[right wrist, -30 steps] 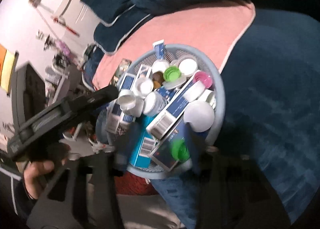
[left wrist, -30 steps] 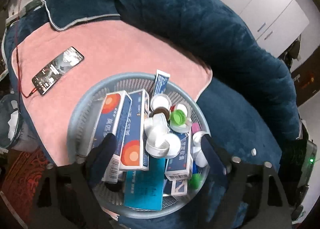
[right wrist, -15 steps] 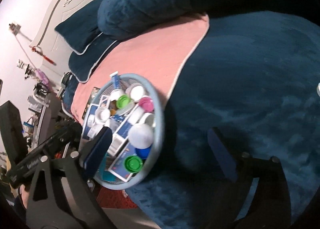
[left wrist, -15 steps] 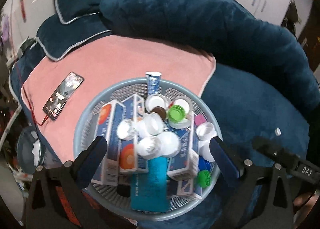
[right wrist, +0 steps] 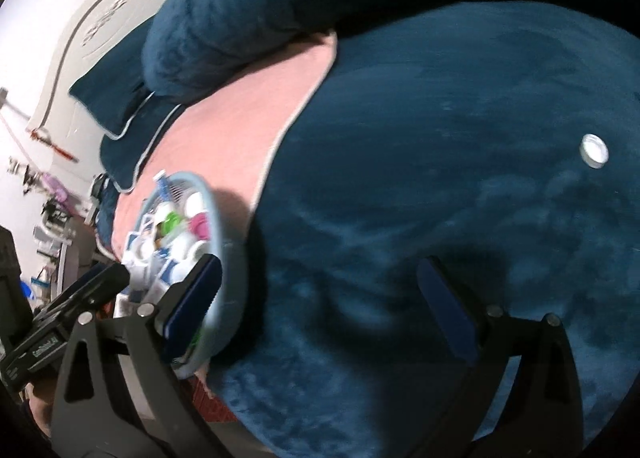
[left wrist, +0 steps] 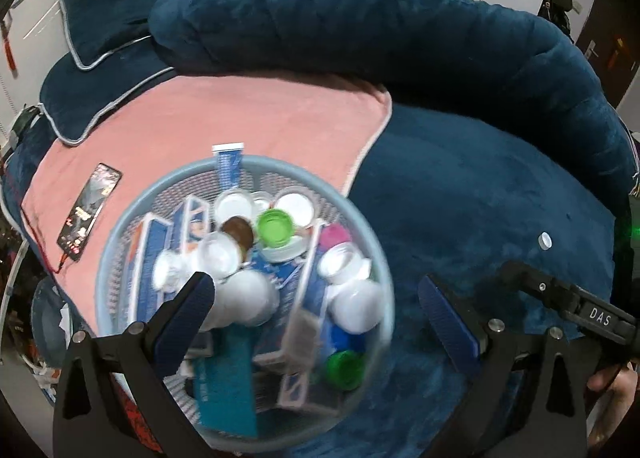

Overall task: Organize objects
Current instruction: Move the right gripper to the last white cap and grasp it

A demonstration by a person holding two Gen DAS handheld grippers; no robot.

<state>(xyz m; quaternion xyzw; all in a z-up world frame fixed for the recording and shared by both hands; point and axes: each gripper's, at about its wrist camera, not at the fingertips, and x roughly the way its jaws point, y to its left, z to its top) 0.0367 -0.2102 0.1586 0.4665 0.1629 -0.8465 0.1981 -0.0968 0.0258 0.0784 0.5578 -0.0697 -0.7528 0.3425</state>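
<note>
A pale blue mesh basket (left wrist: 120,250) stands on the bed, heaped with blue and white boxes (left wrist: 150,258), a teal box (left wrist: 228,382), white jars (left wrist: 352,302) and green caps (left wrist: 274,227). My left gripper (left wrist: 316,318) hovers open over the basket's right half, nothing between its fingers. A single white cap (right wrist: 595,150) lies alone on the dark blue blanket (right wrist: 420,178), far right of the basket (right wrist: 218,218). My right gripper (right wrist: 320,298) is open and empty above the blanket, with the cap ahead and to its right. That cap (left wrist: 545,240) also shows in the left wrist view.
A pink towel (left wrist: 240,126) lies under the basket's far side, with a phone (left wrist: 90,218) on a red cable on it. Large dark blue pillows (left wrist: 360,18) line the back. The bed's edge and floor clutter (right wrist: 52,226) are at the left.
Both grippers have opened wider. The right gripper has swung off the basket to the right, over the blue blanket. The left gripper has shifted right over the basket and rolled.
</note>
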